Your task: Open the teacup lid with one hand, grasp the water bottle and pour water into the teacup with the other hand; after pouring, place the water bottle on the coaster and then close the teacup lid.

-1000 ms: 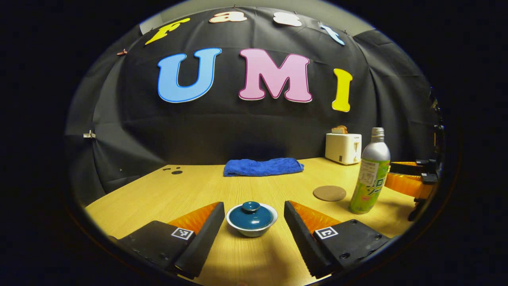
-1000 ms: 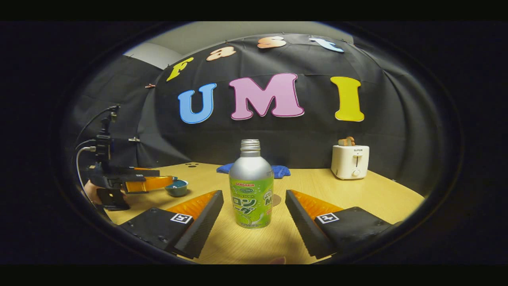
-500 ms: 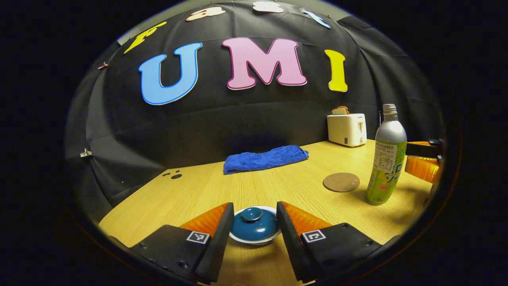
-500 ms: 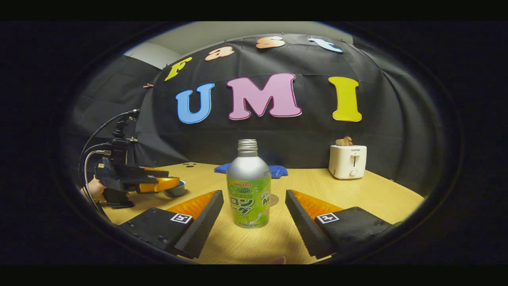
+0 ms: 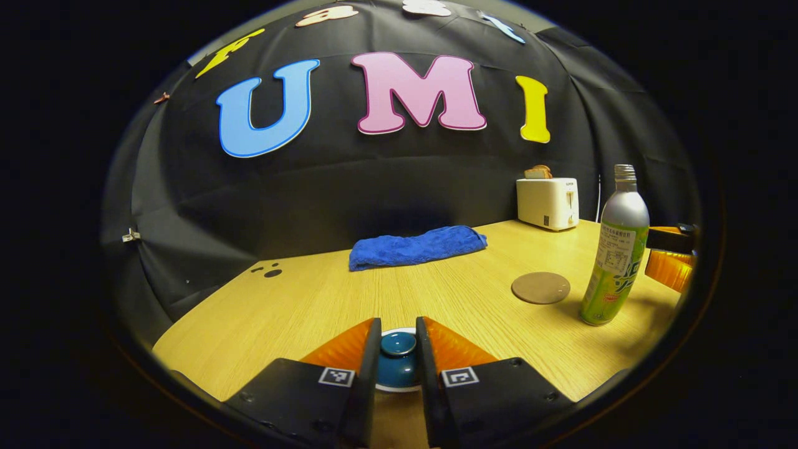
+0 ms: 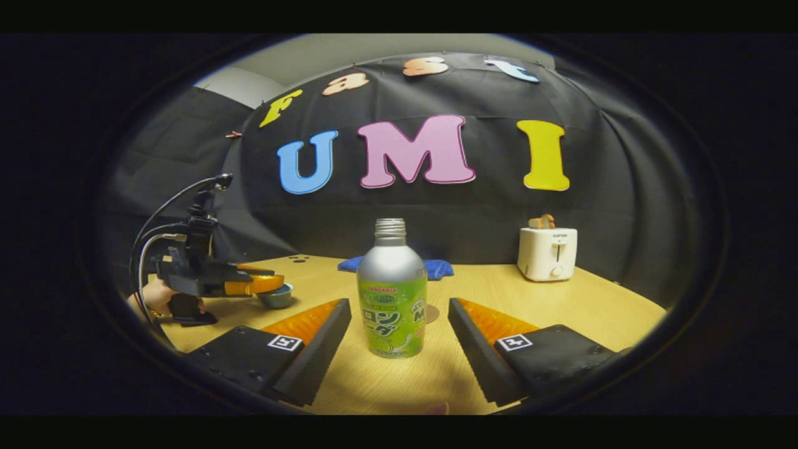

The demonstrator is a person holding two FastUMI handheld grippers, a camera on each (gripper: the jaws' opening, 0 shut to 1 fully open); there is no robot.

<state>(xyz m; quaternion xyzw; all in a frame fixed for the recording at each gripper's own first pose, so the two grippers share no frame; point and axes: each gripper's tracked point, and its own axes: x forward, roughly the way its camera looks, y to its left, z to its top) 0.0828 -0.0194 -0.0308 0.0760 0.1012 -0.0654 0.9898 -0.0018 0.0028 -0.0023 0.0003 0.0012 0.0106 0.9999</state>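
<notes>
Green-labelled water bottle (image 6: 392, 296) upright between right gripper (image 6: 399, 340) jaws, untouched.

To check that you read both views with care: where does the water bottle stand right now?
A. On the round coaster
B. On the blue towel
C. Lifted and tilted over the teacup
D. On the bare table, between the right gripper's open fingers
D: the water bottle stands upright on the table with a gap to each finger of the right gripper; the coaster lies bare.
</notes>
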